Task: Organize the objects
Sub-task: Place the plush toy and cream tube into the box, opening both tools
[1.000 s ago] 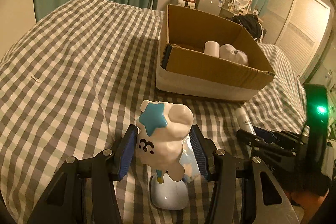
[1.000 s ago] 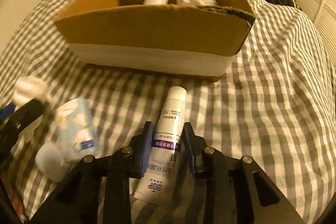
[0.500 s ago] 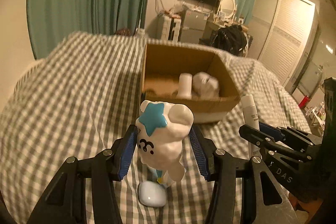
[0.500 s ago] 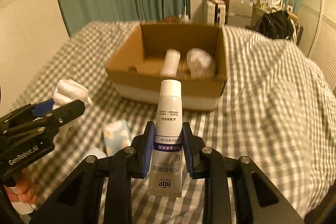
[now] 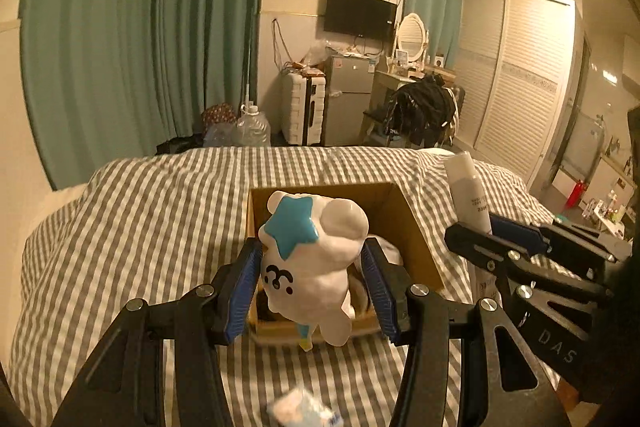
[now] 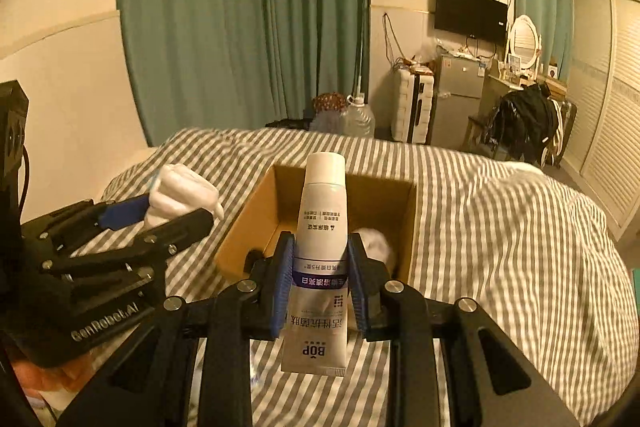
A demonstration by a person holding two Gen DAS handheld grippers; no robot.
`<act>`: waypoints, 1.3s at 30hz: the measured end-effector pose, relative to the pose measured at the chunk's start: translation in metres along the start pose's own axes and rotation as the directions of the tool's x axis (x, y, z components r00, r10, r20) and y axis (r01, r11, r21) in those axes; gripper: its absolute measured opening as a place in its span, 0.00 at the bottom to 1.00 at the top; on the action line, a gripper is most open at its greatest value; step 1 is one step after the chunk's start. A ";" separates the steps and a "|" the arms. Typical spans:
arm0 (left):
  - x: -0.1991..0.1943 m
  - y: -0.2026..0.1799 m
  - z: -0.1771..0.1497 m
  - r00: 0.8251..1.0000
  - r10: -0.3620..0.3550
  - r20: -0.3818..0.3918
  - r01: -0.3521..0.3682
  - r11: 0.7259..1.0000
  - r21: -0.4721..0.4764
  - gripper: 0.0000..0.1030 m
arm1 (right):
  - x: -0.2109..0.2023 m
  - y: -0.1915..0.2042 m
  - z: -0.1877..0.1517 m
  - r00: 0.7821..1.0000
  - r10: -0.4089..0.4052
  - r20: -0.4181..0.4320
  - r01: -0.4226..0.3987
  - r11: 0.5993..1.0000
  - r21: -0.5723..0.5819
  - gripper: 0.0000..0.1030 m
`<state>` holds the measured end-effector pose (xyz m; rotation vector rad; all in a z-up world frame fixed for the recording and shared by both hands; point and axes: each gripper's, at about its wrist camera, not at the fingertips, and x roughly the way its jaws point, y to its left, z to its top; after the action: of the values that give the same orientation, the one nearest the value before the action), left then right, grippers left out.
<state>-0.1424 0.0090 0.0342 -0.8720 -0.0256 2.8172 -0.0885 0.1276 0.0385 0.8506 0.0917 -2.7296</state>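
Bed under a grey-and-white checked cover, with a cardboard box and a small packet on it.

From my left wrist camera the bed (image 5: 152, 227) fills the lower half, its checked cover running back toward 12 o'clock, with green curtains beyond its far edge. An open cardboard box (image 5: 416, 231) sits directly on the cover near centre; I can make out pale items inside but can't identify them. A small light-blue and white packet (image 5: 302, 412), blurred, lies on the cover at 6 o'clock. My right wrist camera shows the same box (image 6: 248, 231) at centre, the cover rumpling at 3 o'clock.
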 end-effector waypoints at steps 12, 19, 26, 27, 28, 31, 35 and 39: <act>0.105 0.009 0.009 0.998 0.011 -0.065 -0.007 0.998 0.058 0.51 | 0.099 -0.034 0.033 0.998 0.004 -0.057 -0.001 0.999 0.049 0.25; 0.149 0.003 -0.007 0.993 0.011 -0.121 0.001 0.995 0.100 0.51 | 0.154 -0.048 0.021 0.993 0.003 -0.119 0.004 0.998 0.060 0.25; 0.163 -0.011 -0.025 0.987 0.015 -0.161 0.010 0.988 0.154 0.51 | 0.177 -0.067 0.003 0.986 0.028 -0.166 -0.007 0.992 0.125 0.26; 0.163 -0.013 -0.025 0.986 0.009 -0.169 0.018 0.987 0.158 0.51 | 0.176 -0.068 0.003 0.986 0.031 -0.166 -0.009 0.991 0.133 0.26; 0.162 -0.014 -0.025 0.985 0.005 -0.173 0.023 0.987 0.160 0.51 | 0.174 -0.070 0.003 0.986 0.031 -0.163 -0.009 0.990 0.138 0.26; 0.153 -0.016 -0.024 0.986 0.008 -0.168 0.019 0.987 0.160 0.55 | 0.162 -0.070 0.004 0.990 0.032 -0.134 -0.012 0.989 0.148 0.26; 0.130 -0.020 -0.017 0.991 0.045 -0.125 -0.025 0.988 0.153 0.78 | 0.142 -0.070 0.011 0.993 0.024 -0.113 -0.005 0.986 0.167 0.48; 0.096 -0.021 -0.004 0.995 0.048 -0.091 -0.034 0.989 0.147 0.78 | 0.103 -0.066 0.022 0.999 0.010 -0.053 -0.001 0.984 0.180 0.54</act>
<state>-0.2138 0.0473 -0.0211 -0.9806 0.2113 2.7695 -0.2007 0.1627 -0.0030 0.9707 -0.1492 -2.7413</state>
